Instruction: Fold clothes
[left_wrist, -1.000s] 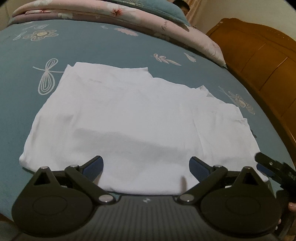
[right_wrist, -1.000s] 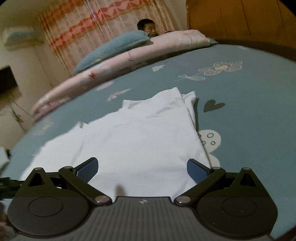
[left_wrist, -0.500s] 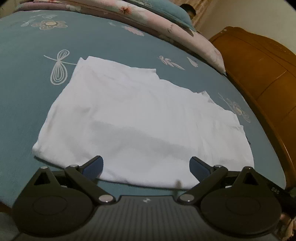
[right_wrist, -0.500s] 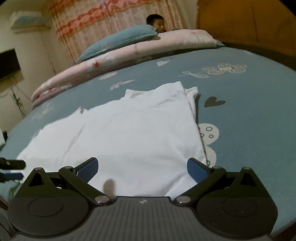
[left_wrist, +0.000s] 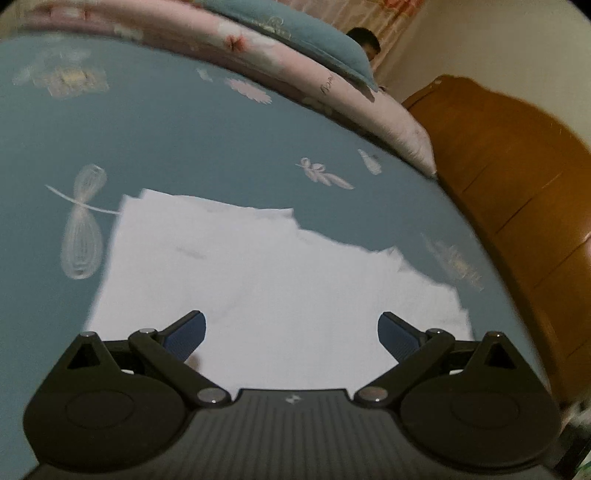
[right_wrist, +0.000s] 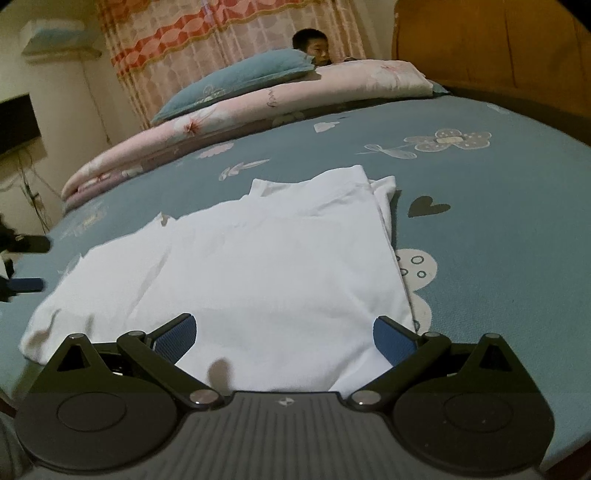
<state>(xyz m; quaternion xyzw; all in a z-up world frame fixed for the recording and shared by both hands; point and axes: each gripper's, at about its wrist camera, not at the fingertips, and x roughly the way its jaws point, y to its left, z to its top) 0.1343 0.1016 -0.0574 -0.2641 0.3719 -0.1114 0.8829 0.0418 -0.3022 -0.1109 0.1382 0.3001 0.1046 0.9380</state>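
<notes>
White garment (right_wrist: 236, 273) lies folded flat on the blue bed sheet (right_wrist: 498, 229). Left claw (left_wrist: 291, 334) and right claw (right_wrist: 283, 336) both spread wide, empty, over its near edge.

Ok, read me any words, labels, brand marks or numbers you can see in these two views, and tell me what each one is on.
Cursive script on the pink quilt: too small and distorted to read.
Small white logo mark on the left gripper body: a symbol, no letters.
Same mark on the right gripper body: no letters.
White garment: no print visible.
Blue bedsheet: pictures only, no words.
</notes>
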